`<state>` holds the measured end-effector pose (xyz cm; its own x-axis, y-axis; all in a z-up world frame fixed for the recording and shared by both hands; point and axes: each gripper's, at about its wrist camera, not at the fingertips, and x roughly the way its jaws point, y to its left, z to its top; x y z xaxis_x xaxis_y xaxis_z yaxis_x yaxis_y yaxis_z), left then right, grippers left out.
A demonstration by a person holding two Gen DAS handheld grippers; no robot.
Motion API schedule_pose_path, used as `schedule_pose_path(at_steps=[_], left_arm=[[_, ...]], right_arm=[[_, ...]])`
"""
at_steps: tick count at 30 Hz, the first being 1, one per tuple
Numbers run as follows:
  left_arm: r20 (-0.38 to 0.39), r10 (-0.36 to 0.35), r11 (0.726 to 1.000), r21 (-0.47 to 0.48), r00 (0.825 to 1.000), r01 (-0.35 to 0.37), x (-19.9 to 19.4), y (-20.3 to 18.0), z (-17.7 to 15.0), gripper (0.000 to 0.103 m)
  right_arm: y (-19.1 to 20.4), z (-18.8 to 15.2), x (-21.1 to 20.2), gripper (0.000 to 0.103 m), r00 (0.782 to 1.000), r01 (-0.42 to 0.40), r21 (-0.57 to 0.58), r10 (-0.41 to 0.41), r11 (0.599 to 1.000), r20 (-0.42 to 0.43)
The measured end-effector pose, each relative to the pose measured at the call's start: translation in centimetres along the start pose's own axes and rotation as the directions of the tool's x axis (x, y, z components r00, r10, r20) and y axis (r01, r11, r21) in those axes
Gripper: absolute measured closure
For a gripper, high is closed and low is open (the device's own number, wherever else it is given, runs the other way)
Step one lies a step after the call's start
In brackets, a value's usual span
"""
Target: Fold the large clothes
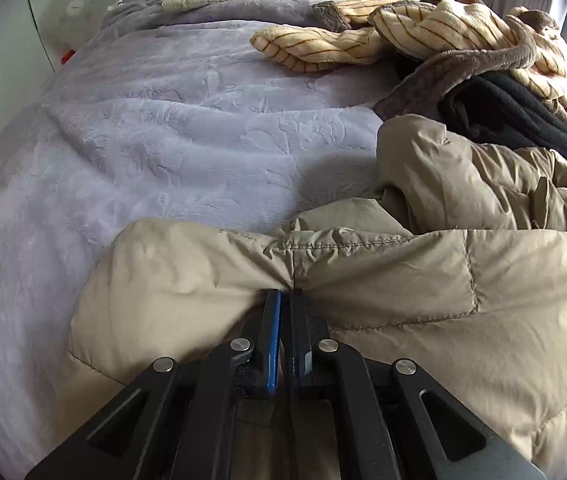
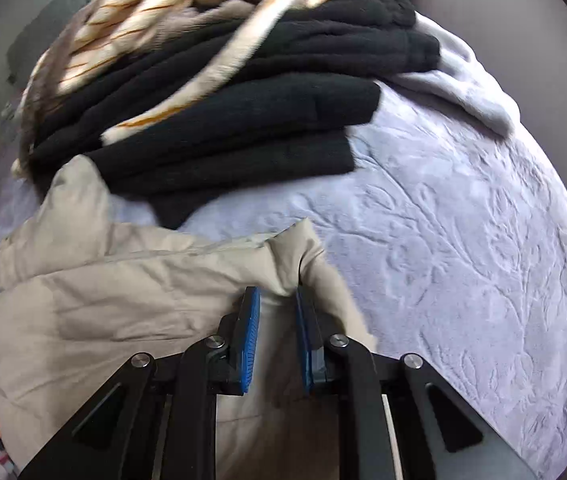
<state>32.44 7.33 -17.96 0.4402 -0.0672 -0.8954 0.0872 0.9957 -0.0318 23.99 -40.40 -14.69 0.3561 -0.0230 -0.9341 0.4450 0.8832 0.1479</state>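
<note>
item: beige jacket [image 1: 383, 280], bunched on the blanket [image 1: 163, 140], just before the black stack [image 2: 223, 120] with the striped fleece [image 1: 423, 28] on top; left gripper [image 1: 285, 294] pinched nearly closed on a jacket seam; right gripper [image 2: 278, 292] part open around a jacket fold, firm grip uncertain; advice: close right first, lift both evenly, spread flat clear of the stack
</note>
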Motion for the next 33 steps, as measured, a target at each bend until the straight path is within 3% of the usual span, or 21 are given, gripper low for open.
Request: schedule_pose_path(at_steps=[3,9,14,19,24,28,33], left_arm=[[0.016,0.013,1.000,0.004,1.000,-0.013,0.7,-0.5,0.2,0.097],[0.021,0.045,0.999,0.023,0.999,-0.045,1.4,-1.3,0.4,0.097],[-0.005,0.041,0.999,-0.003,0.999,-0.041,-0.9,-0.7,0.9,0.097],[0.001,0.065,0.998,0.015,0.998,-0.065,-4.7,0.3,0.2,0.097],[-0.050,0.038,0.999,-0.020,0.998,-0.039,-7.1,1.5,-2.1,0.097],[-0.090,0.027,0.999,-0.042,0.996,-0.031,-8.4,1.6,-4.9,0.097],[-0.136,0.002,0.997,-0.074,0.991,-0.012,-9.4,1.7,-8.0,0.097]], right_arm=[[-0.7,0.2,1.7,0.086,1.000,-0.013,0.038,0.013,0.999,0.006],[1.0,1.5,3.6,0.085,0.999,0.048,0.008,-0.048,0.999,0.016],[2.9,2.0,1.0,0.079,0.994,0.102,-0.054,-0.100,0.993,0.039],[3.8,0.6,-3.3,0.065,0.994,0.073,-0.043,-0.070,0.996,0.080],[3.3,-3.0,-7.0,0.064,0.998,-0.005,-0.020,0.006,1.000,0.062],[1.7,-8.2,-9.3,0.058,0.999,-0.029,-0.016,0.030,0.999,0.043],[1.7,-11.9,-11.6,0.058,0.998,-0.053,0.000,0.053,0.999,0.033]])
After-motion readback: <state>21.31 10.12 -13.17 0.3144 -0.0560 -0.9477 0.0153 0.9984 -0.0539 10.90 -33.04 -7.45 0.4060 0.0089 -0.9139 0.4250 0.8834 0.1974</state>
